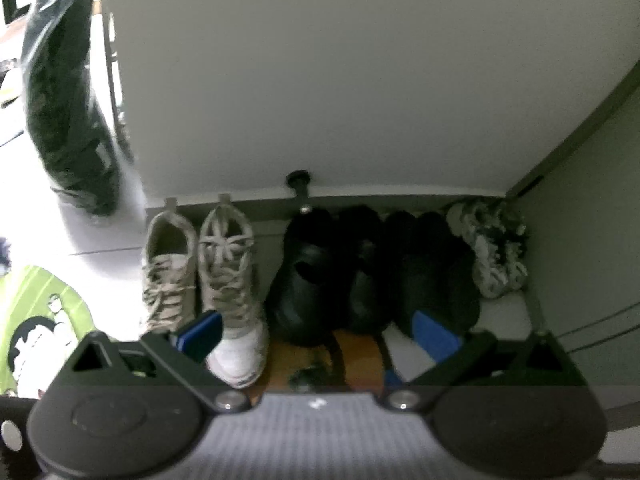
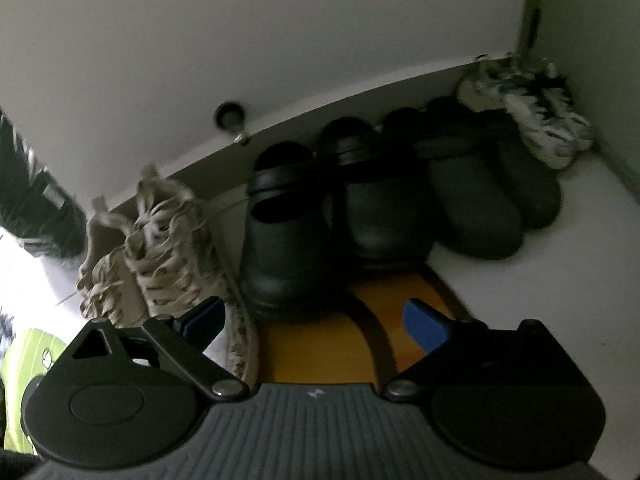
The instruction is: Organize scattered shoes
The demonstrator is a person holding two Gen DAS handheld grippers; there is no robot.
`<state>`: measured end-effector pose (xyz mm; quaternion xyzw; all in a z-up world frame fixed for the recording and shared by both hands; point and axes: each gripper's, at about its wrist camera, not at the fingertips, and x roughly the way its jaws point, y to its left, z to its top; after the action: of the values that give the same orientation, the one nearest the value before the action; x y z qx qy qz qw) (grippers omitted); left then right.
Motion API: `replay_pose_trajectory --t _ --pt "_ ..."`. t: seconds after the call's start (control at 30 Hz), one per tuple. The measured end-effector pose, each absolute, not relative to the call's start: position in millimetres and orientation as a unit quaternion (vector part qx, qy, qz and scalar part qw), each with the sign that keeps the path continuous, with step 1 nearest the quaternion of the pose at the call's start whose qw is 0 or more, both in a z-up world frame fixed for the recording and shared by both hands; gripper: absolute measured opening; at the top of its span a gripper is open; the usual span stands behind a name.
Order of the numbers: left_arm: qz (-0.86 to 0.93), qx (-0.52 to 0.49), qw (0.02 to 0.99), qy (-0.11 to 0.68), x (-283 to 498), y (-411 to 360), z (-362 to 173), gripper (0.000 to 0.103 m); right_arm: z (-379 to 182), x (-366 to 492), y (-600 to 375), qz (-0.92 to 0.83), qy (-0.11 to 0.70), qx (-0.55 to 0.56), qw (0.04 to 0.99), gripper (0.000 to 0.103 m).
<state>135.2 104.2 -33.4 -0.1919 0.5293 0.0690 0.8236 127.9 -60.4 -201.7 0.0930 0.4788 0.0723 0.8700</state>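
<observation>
A pale floor (image 1: 504,316) is seen at the foot of a white wall (image 1: 320,80), with a corner on the right. Along the wall a row of shoes is lined up: a pair of beige sneakers (image 1: 200,264) on the left, two pairs of black clogs (image 2: 360,200) in the middle, and a white and black patterned sneaker (image 2: 532,120) in the corner. An orange mat (image 2: 320,344) is spread in front of the clogs. No container is visible. The left tool (image 1: 316,332) is held wide with nothing gripped; the right tool (image 2: 316,320) is likewise spread wide and empty. Only the left view shows a dark bagged bundle (image 1: 68,92) and more of a green rug (image 1: 36,312).
</observation>
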Motion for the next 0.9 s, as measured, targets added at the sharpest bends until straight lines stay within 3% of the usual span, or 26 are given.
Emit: replay_pose_trajectory --t 0.6,0.77,0.9 --pt "0.060 -0.255 0.796 0.546 62 103 -24 0.100 -31 15 -126 -0.022 0.448 0.107 0.887 0.099" --pt "0.018 -0.190 0.820 0.540 15 71 24 0.101 16 -43 -131 -0.057 0.426 0.114 0.896 0.100" --pt "0.031 -0.203 0.824 0.528 -27 68 54 0.101 35 -84 -138 -0.065 0.406 0.131 0.902 0.101"
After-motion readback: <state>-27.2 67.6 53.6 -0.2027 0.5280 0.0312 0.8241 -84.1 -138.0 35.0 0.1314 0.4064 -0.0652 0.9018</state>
